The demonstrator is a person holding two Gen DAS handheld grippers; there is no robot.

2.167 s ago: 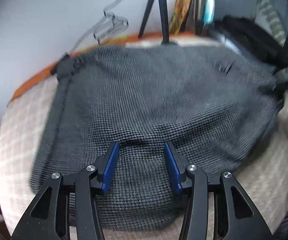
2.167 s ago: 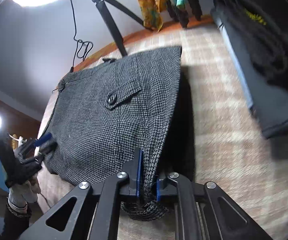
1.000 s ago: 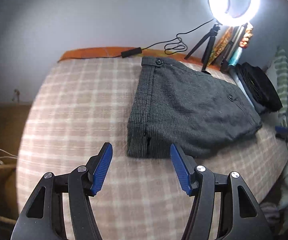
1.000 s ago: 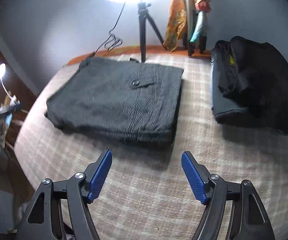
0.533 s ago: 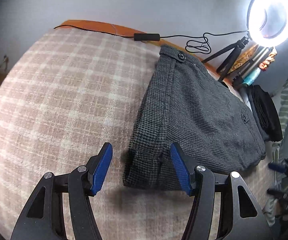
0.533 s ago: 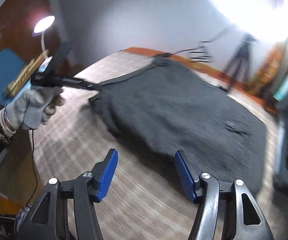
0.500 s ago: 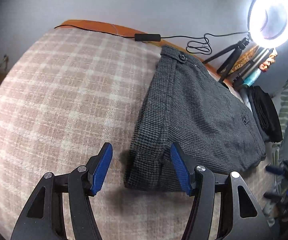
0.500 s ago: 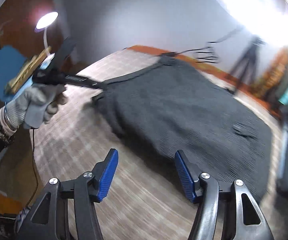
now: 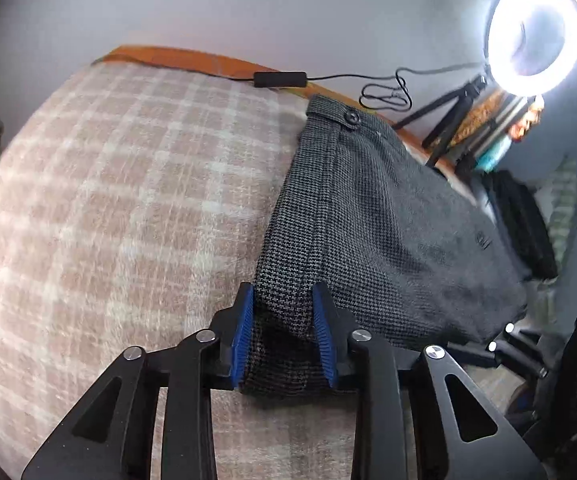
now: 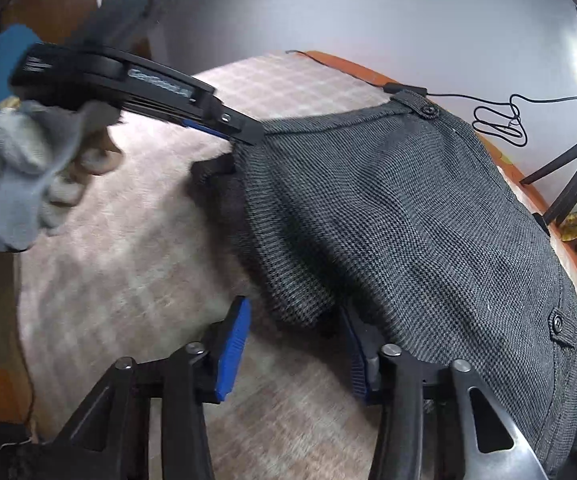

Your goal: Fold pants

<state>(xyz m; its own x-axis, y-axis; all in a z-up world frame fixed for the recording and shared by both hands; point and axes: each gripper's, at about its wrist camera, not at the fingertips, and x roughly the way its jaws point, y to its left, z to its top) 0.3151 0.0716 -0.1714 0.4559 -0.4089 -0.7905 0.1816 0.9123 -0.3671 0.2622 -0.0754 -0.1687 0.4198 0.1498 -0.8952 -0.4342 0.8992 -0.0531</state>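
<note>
plaid bed (image 9: 120, 200), left hand-held gripper (image 9: 282, 336) clamping pants (image 9: 368, 216) corner, right hand-held gripper (image 10: 292, 344) spread at edge

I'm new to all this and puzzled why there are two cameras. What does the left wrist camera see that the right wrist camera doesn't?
Only the left wrist view shows the glowing ring light and the left gripper closed around the near corner of the grey pants. Only the right wrist view shows the gloved hand and the open right gripper at the pants' near edge. Both show the pants, the checked blanket and the black cable.
</note>
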